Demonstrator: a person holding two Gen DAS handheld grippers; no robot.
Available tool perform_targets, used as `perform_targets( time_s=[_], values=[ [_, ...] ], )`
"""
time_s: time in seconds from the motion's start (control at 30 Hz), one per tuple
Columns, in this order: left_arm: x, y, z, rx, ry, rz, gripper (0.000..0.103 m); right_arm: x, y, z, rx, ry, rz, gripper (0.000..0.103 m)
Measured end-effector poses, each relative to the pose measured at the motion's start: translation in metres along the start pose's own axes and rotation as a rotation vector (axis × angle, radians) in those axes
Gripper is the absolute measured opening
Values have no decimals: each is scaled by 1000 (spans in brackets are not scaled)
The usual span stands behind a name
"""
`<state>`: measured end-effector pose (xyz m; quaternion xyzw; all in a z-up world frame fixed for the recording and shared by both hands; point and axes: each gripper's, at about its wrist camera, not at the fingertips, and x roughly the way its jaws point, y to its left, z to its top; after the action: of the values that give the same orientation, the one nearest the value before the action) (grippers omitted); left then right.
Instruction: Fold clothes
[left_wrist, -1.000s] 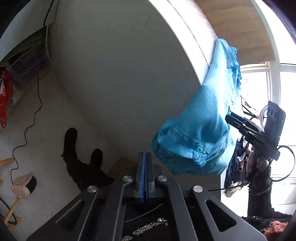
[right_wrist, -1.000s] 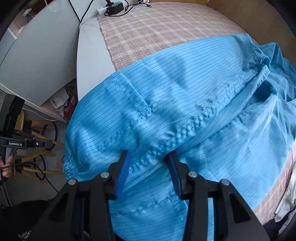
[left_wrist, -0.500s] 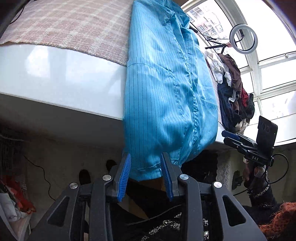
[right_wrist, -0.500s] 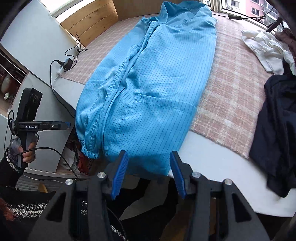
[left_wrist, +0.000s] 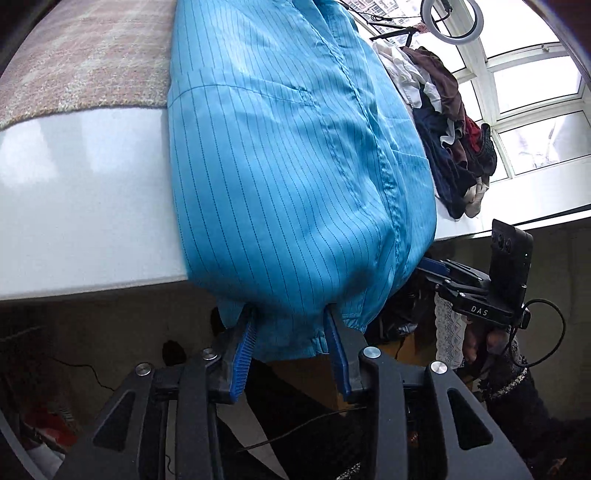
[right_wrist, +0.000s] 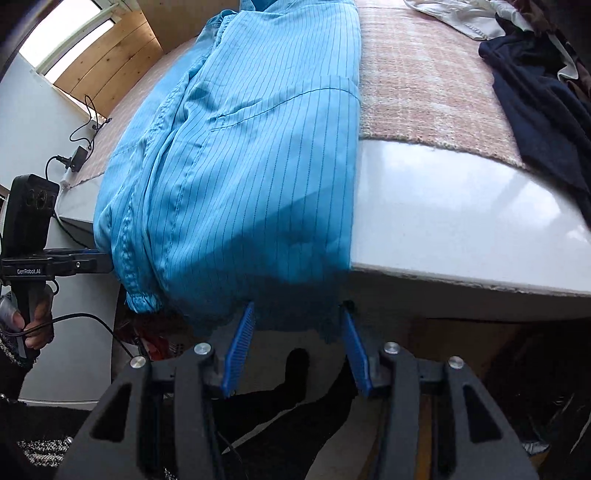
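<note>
Both grippers have come in close under the overhanging hem since half a second ago, when they hung further back from it.

Left wrist view: the left gripper (left_wrist: 290, 343) has its fingers spread wide, one on each side of the hanging lower edge of the blue striped garment (left_wrist: 295, 155), not yet pinching it. That garment lies lengthwise on the surface (left_wrist: 85, 192), over a pink checked cloth (left_wrist: 81, 62), its lower end draped over the near edge. A pile of clothes (left_wrist: 450, 140) sits beyond it.

Right wrist view: the right gripper (right_wrist: 299, 343) is likewise spread apart, fingers straddling the shadowed hem at the garment's other bottom corner.

By its sheen and soft folds, the fabric looks thin, light and slippery, with no stiffness, so it will sag and slide. The stitched hem corners and the gathered cuff (right_wrist: 142, 301) offer thicker, surer holds than the smooth panel.
</note>
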<state>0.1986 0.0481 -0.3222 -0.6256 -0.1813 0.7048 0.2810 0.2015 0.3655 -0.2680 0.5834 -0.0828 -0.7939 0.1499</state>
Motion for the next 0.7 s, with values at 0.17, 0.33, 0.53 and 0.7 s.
perform_targets(
  time_s=[0.17,0.33,0.53,0.7],
  values=[
    [-2,9,3,-30,-15,-55,22,9,3,4,-17,12,35,47],
    [-8,13,4,-38,-18,-88,4,12,7,2,-37,32,84,38],
    [-19,8,2,-3,-2,-108,2,-5,7,-4,-6,25,202,6],
    [-52,-4,15,6,-6,-156,2,-40,19,-5,9,-36,286,5]
  ],
)
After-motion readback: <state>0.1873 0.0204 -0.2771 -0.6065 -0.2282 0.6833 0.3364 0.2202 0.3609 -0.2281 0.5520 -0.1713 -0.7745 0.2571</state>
